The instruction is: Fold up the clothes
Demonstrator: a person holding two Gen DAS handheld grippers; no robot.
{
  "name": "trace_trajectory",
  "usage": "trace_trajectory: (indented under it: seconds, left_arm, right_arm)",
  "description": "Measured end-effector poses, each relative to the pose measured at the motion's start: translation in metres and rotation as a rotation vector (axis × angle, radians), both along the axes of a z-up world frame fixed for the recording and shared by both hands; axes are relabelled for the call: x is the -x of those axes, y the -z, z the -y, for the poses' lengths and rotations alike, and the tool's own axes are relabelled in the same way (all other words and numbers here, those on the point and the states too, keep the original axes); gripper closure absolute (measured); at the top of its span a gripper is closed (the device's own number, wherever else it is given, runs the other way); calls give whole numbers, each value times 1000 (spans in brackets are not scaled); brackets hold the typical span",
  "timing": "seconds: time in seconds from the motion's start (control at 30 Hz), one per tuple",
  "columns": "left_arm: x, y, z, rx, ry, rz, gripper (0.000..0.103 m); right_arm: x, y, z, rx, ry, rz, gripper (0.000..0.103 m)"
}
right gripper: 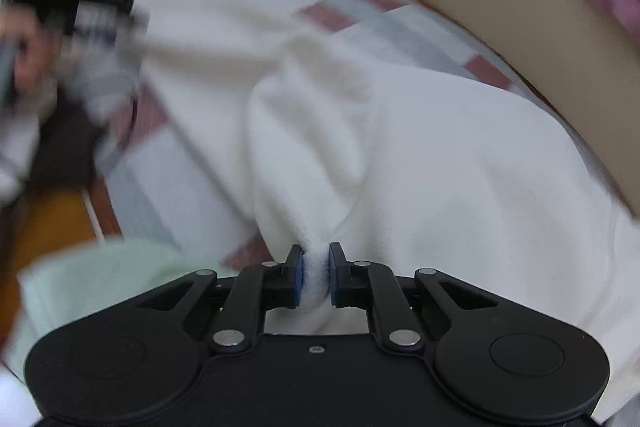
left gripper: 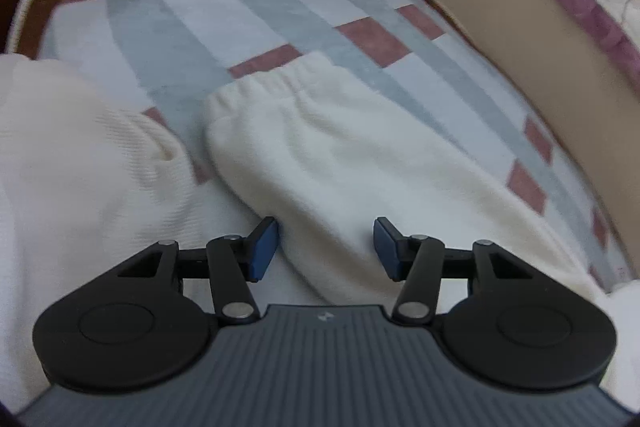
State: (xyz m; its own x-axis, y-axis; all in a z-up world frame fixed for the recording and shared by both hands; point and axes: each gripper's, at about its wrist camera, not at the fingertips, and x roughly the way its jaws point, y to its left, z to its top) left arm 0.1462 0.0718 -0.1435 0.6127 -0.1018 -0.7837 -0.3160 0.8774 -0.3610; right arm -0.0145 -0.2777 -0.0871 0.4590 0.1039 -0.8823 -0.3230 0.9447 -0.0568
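While I hover the left gripper: jaws wide, over white garment.
Right gripper: jaws pinching garment fold.
Garment location: spread on checked blanket.

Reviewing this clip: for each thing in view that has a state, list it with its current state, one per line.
left gripper: open, jaws apart over the white garment, holding nothing.
right gripper: shut on a bunched pinch of white fabric.
white garment: unfolded and rumpled, elastic cuff end lying on the mat.
checked mat: spread flat under the garment.
pale green cloth: lying beside the mat; blurred, fold state unclear.
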Motion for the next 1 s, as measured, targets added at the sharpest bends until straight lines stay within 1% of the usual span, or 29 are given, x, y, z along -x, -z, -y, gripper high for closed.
trace_trajectory:
  seconds: [0.03,0.07,0.13,0.17,0.2,0.23,0.27,0.3,0.33,0.37,0.4,0.43,0.47,0.5,0.53,0.57,0.67,0.7,0.73,0.77,0.87,0.9,0.93,0.97,1.0]
  left_arm:
    - [-2,2,0,9,8,8,48]
    - [-3,3,1,4,18,17,48]
    - [-7,3,5,-30,45,37,42]
    - [-9,4,9,-42,57,43,39]
    - [-11,4,11,-46,64,50,31]
    - [-13,4,12,-37,61,57,26]
    - [-15,4,13,-28,59,65,26]
    - [-18,4,14,-23,59,70,31]
    - [-21,4,16,-29,68,67,62]
    - [-25,3,19,-42,91,53,90]
    - [-27,1,22,-60,115,42,96]
    - [-26,-5,26,-88,130,54,96]
    - [-24,-12,31,-123,147,76,96]
    - [-19,-23,37,-170,171,116,96]
    - [-15,-34,43,-207,189,156,96]
    - [-10,-46,46,-229,198,196,96]
    - [7,-81,49,-264,196,303,96]
    - [13,-91,49,-277,191,335,96]
    - [19,-100,50,-298,184,363,96]
    - [23,-108,49,-309,179,388,96]
    - [32,-126,44,-294,175,444,96]
    - [33,-129,43,-285,175,448,96]
    - [33,-131,42,-279,175,451,96]
    - [32,-132,42,-280,176,453,96]
    - [32,-132,42,-285,175,455,96]
  right_arm:
    - [1,-7,9,-44,39,18,90]
    - [2,-12,17,-85,50,35,90]
    - [7,-19,28,-131,46,64,90]
    - [10,-19,30,-129,34,70,90]
    - [9,-18,33,-127,17,66,90]
    - [10,-17,34,-137,11,66,90]
    - [10,-17,36,-147,5,67,90]
    - [10,-17,36,-162,4,65,90]
    - [9,-16,37,-173,4,58,90]
    - [8,-15,37,-183,5,51,89]
    - [6,-14,37,-196,10,42,89]
    - [5,-13,37,-209,16,33,84]
    - [4,-12,37,-218,30,33,82]
    - [5,-9,35,-199,30,27,77]
    - [6,-7,33,-181,31,22,60]
    - [7,-4,30,-162,31,16,50]
    - [9,4,24,-106,32,0,46]
    - [12,8,19,-89,14,-13,44]
    - [14,12,14,-75,-3,-27,40]
    - [16,15,11,-62,-17,-37,39]
    - [15,24,2,-20,-45,-58,37]
    - [14,26,0,-9,-50,-61,37]
    - [13,27,-1,2,-54,-63,43]
    - [12,26,-2,0,-59,-64,73]
    - [10,24,-2,-17,-67,-79,91]
